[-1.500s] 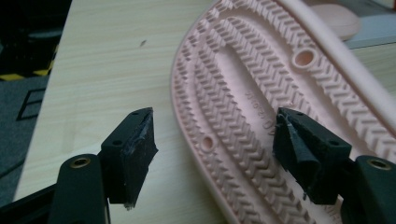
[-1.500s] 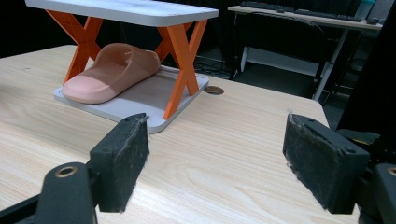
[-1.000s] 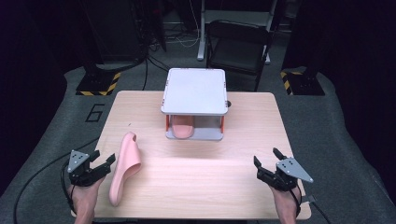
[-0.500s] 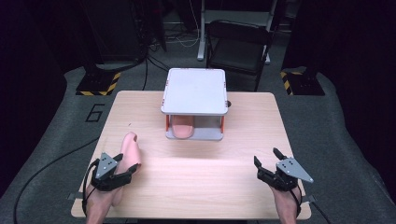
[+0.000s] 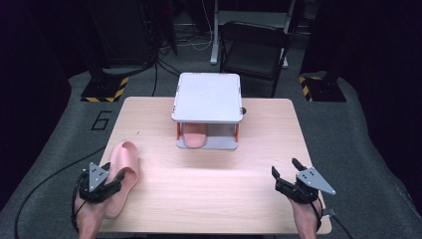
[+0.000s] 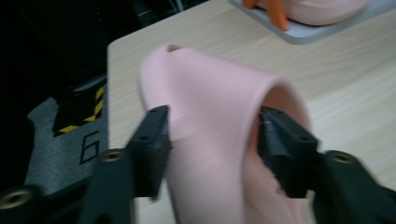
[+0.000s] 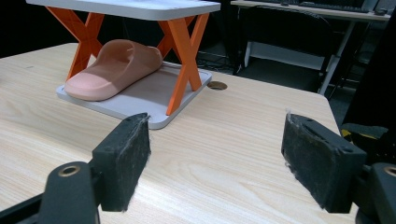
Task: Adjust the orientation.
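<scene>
Two slippers. Loose slipper [image 5: 121,174], table's [image 5: 209,199] left front, long axis running away from me; my left gripper [image 6: 212,140] straddles its strap, jaws apart. Second slipper [image 5: 195,135] sits under the rack [image 5: 207,97], mid-table. Right gripper [image 5: 291,181], jaws wide apart, empty, at right front.

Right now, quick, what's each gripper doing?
Left gripper: fingers open around the strap of the pink slipper, not closed on it.
Right gripper: open, holding nothing, above the table.
</scene>
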The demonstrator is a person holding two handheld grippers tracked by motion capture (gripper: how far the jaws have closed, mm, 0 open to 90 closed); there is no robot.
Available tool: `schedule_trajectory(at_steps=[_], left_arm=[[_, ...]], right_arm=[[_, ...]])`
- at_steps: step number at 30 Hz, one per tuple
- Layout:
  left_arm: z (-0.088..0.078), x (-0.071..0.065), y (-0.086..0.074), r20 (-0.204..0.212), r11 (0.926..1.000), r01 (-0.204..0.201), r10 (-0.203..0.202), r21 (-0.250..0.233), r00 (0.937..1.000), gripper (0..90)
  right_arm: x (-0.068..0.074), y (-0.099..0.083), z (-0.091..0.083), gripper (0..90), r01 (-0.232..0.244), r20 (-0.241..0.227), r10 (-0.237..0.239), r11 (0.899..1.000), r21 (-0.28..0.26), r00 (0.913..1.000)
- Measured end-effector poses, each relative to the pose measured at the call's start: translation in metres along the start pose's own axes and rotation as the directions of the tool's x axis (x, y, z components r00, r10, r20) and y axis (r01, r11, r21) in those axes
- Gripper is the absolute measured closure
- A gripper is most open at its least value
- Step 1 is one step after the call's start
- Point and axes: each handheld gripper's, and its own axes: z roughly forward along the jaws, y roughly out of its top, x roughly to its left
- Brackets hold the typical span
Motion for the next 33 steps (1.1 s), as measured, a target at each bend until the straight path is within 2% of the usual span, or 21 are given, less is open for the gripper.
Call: schedule_trajectory(at_steps=[2, 5, 7, 10, 12, 13, 15, 16, 17, 18, 20, 23, 25, 26, 27, 28, 29, 30, 31, 32, 33], left_arm=[[0.004, 0.014, -0.007, -0.014, 0.9996, 0.026, -0.027, -0.004, 0.9995, 59.5], [0.008, 0.022, -0.015, -0.041, 0.9991, 0.042, -0.042, -0.004, 0.9983, 76.3], [0.013, 0.025, -0.021, 0.002, 0.9935, 0.112, -0.112, -0.017, 0.9937, 80.0], [0.018, 0.017, -0.020, 0.103, 0.9893, 0.139, -0.134, -0.043, 0.9856, 83.3], [0.020, 0.013, -0.017, 0.125, 0.9884, 0.143, -0.136, -0.050, 0.9828, 83.2], [0.027, -0.003, -0.009, 0.194, 0.9873, 0.150, -0.138, -0.052, 0.9712, 83.2], [0.034, -0.018, -0.003, 0.246, 0.9877, 0.151, -0.136, -0.042, 0.9597, 82.9], [0.034, -0.018, -0.003, 0.246, 0.9877, 0.151, -0.136, -0.042, 0.9597, 82.8], [0.043, -0.035, 0.002, 0.301, 0.9852, 0.166, -0.146, -0.042, 0.9423, 82.6], [0.043, -0.035, 0.002, 0.301, 0.9852, 0.166, -0.146, -0.042, 0.9423, 82.6], [0.052, -0.056, 0.008, 0.374, 0.9884, 0.147, -0.123, -0.038, 0.9195, 82.5], [0.057, -0.066, 0.010, 0.392, 0.9909, 0.129, -0.104, -0.038, 0.9142, 82.4], [0.060, -0.069, 0.008, 0.400, 0.9904, 0.136, -0.113, -0.028, 0.9095, 82.2], [0.061, -0.069, 0.005, 0.400, 0.9869, 0.161, -0.141, -0.015, 0.9056, 82.0], [0.061, -0.069, 0.005, 0.400, 0.9869, 0.161, -0.141, -0.015, 0.9056, 81.7], [0.062, -0.066, 0.002, 0.407, 0.9818, 0.190, -0.175, 0.004, 0.8965, 79.9], [0.062, -0.066, 0.002, 0.407, 0.9818, 0.190, -0.175, 0.004, 0.8965, 75.5], [0.062, -0.064, 0.001, 0.407, 0.9771, 0.212, -0.197, 0.008, 0.8917, 67.6], [0.060, -0.060, 0.000, 0.410, 0.9718, 0.236, -0.219, 0.011, 0.8853, 67.6], [0.058, -0.055, -0.001, 0.413, 0.9623, 0.272, -0.249, 0.004, 0.8761, 60.0], [0.054, -0.046, -0.002, 0.434, 0.9532, 0.302, -0.280, 0.020, 0.8563, 44.3]], right_arm=[[-0.001, -0.001, 0.001, 23.4, -0.006, -0.003, 0.006, 1.000, 0.004, 1.0000], [-0.002, -0.001, 0.001, 23.5, -0.015, 0.003, 0.015, 1.000, 0.004, 0.9999], [-0.003, -0.001, 0.000, 23.5, -0.016, 0.008, 0.016, 1.000, 0.001, 0.9998], [-0.004, -0.001, 0.001, 23.5, -0.018, 0.003, 0.018, 1.000, 0.004, 0.9998], [-0.004, -0.001, 0.001, 23.5, -0.017, 0.002, 0.017, 1.000, 0.004, 0.9999], [-0.004, -0.001, 0.001, 23.5, -0.017, 0.001, 0.017, 1.000, 0.005, 0.9999], [-0.004, -0.001, 0.001, 23.5, -0.018, -0.001, 0.018, 1.000, 0.004, 0.9998], [-0.004, -0.001, 0.001, 23.6, -0.019, -0.002, 0.019, 1.000, 0.002, 0.9998], [-0.003, -0.001, 0.000, 23.7, -0.020, -0.001, 0.020, 1.000, 0.003, 0.9998], [-0.003, -0.001, 0.000, 23.7, -0.020, -0.001, 0.020, 1.000, 0.003, 0.9998], [-0.004, -0.001, -0.001, 23.7, -0.018, 0.001, 0.018, 1.000, 0.002, 0.9998], [-0.005, -0.001, -0.001, 23.7, -0.020, 0.003, 0.020, 1.000, -0.001, 0.9998], [-0.007, -0.002, -0.001, 23.7, -0.025, 0.000, 0.025, 1.000, 0.000, 0.9997], [-0.008, -0.002, -0.001, 23.6, -0.026, -0.005, 0.026, 1.000, -0.005, 0.9997], [-0.008, -0.002, -0.001, 23.6, -0.026, -0.005, 0.026, 1.000, -0.005, 0.9997], [-0.008, -0.002, -0.001, 23.6, -0.035, -0.005, 0.034, 0.999, -0.006, 0.9994], [-0.008, -0.002, -0.001, 23.6, -0.041, -0.003, 0.041, 0.999, -0.002, 0.9992], [-0.007, -0.003, -0.001, 23.5, -0.042, -0.006, 0.042, 0.999, -0.002, 0.9991], [-0.007, -0.003, -0.001, 23.5, -0.042, -0.006, 0.042, 0.999, -0.002, 0.9991], [-0.007, -0.003, -0.001, 23.5, -0.045, -0.009, 0.045, 0.999, -0.001, 0.9990], [-0.007, -0.002, -0.001, 23.3, -0.043, -0.011, 0.043, 0.999, -0.002, 0.9990]])
